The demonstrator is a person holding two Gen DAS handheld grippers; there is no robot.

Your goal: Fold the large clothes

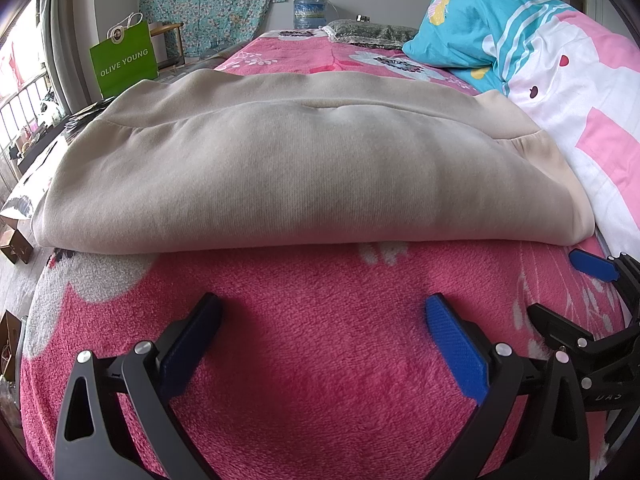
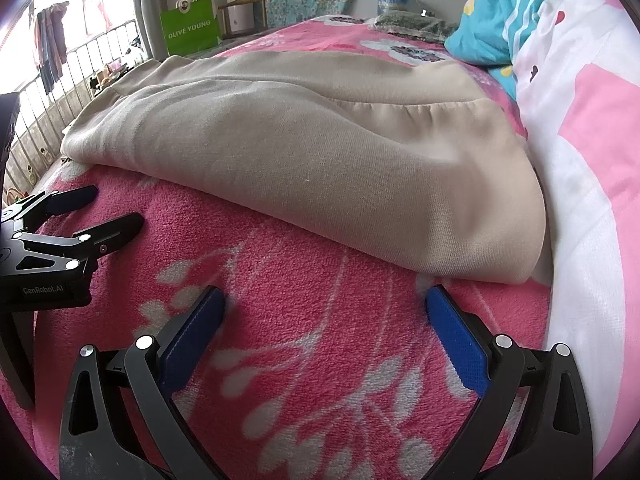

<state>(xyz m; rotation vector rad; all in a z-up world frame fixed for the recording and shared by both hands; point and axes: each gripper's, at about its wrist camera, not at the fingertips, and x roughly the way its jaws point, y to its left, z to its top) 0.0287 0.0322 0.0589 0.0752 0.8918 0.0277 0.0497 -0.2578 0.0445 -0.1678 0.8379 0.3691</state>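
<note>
A beige sweatshirt (image 1: 304, 176) lies folded on the pink fleece blanket (image 1: 320, 360), its thick folded edge facing me. It also shows in the right wrist view (image 2: 320, 152). My left gripper (image 1: 324, 312) is open and empty, resting low over the blanket just short of the folded edge. My right gripper (image 2: 326, 308) is open and empty, near the sweatshirt's right corner. The right gripper shows at the right of the left wrist view (image 1: 560, 288), and the left gripper at the left of the right wrist view (image 2: 116, 208).
A turquoise pillow (image 1: 472, 28) and a pink and white quilt (image 1: 580, 120) lie along the right side. A green paper bag (image 1: 124, 60) stands off the bed's left. A dark cushion (image 1: 368, 34) and a water jug (image 1: 310, 10) sit at the far end. A metal railing (image 2: 60, 80) is left.
</note>
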